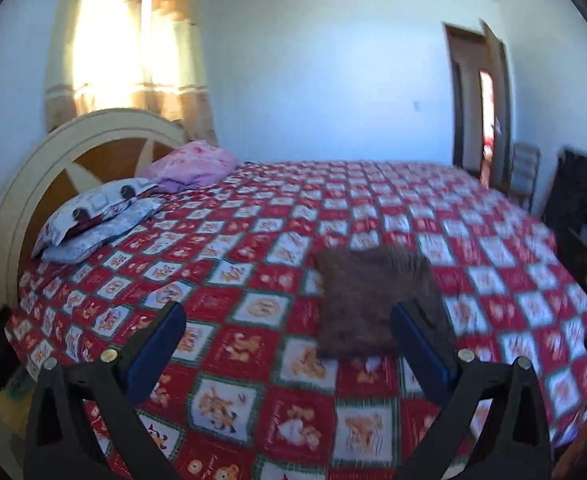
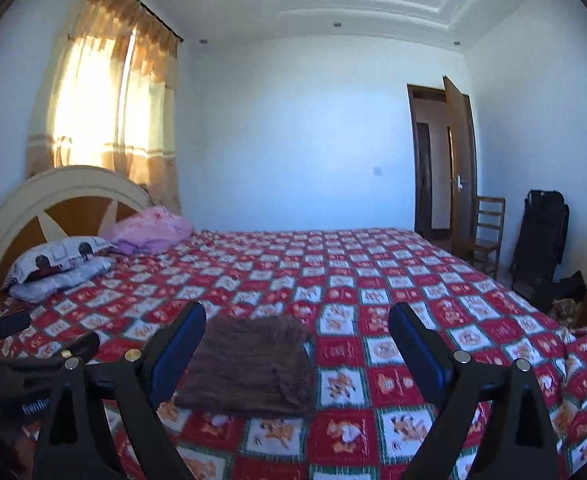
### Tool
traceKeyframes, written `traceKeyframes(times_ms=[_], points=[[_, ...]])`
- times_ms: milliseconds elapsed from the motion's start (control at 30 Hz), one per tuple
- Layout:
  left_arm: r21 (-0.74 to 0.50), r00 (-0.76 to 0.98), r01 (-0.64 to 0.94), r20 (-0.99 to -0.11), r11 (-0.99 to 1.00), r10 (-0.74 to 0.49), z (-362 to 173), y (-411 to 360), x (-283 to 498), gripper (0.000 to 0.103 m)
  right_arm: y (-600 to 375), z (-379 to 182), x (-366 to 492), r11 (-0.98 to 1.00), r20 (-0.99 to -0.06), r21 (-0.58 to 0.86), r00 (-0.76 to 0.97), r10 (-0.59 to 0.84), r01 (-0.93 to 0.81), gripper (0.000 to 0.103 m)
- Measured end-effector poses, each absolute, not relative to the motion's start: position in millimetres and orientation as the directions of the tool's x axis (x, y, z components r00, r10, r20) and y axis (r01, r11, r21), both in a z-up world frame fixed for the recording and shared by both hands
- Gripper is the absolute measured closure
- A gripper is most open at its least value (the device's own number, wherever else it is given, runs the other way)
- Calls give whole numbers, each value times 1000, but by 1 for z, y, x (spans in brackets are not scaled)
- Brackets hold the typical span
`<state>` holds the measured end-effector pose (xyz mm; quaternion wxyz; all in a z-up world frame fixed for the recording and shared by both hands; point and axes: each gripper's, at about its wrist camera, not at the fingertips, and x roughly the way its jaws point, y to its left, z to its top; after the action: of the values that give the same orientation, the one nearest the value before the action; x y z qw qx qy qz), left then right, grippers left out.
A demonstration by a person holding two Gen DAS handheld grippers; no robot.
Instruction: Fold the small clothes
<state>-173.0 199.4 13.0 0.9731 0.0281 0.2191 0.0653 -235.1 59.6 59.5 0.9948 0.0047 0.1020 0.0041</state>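
A small brown fuzzy garment (image 1: 367,300) lies flat in a folded rectangle on the red checked bedspread (image 1: 253,240). In the right wrist view the garment (image 2: 253,364) lies just ahead, between the fingers. My left gripper (image 1: 289,316) is open and empty above the bed, with the garment in front of its right finger (image 1: 421,344). My right gripper (image 2: 297,320) is open and empty above the bedspread (image 2: 413,280). The left gripper's body (image 2: 33,360) shows at the left edge of the right wrist view.
Pillows (image 2: 57,264) and a pink bundle (image 2: 149,230) lie by the headboard (image 2: 53,196) at the left. A wooden chair (image 2: 487,232), a black bag (image 2: 541,240) and an open door (image 2: 459,160) stand past the bed's right side. A curtained window (image 2: 101,100) is behind.
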Motion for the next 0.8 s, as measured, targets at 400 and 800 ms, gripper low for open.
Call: traceKeyframes(times_ms=[400, 800], points=[[77, 888, -146, -430, 986, 165, 11, 197, -175, 0, 51, 46, -230, 998, -247, 64, 969, 26, -11, 10], [65, 881, -131, -451, 989, 146, 5, 194, -173, 0, 51, 42, -227, 997, -262, 71, 965, 23, -4, 10]])
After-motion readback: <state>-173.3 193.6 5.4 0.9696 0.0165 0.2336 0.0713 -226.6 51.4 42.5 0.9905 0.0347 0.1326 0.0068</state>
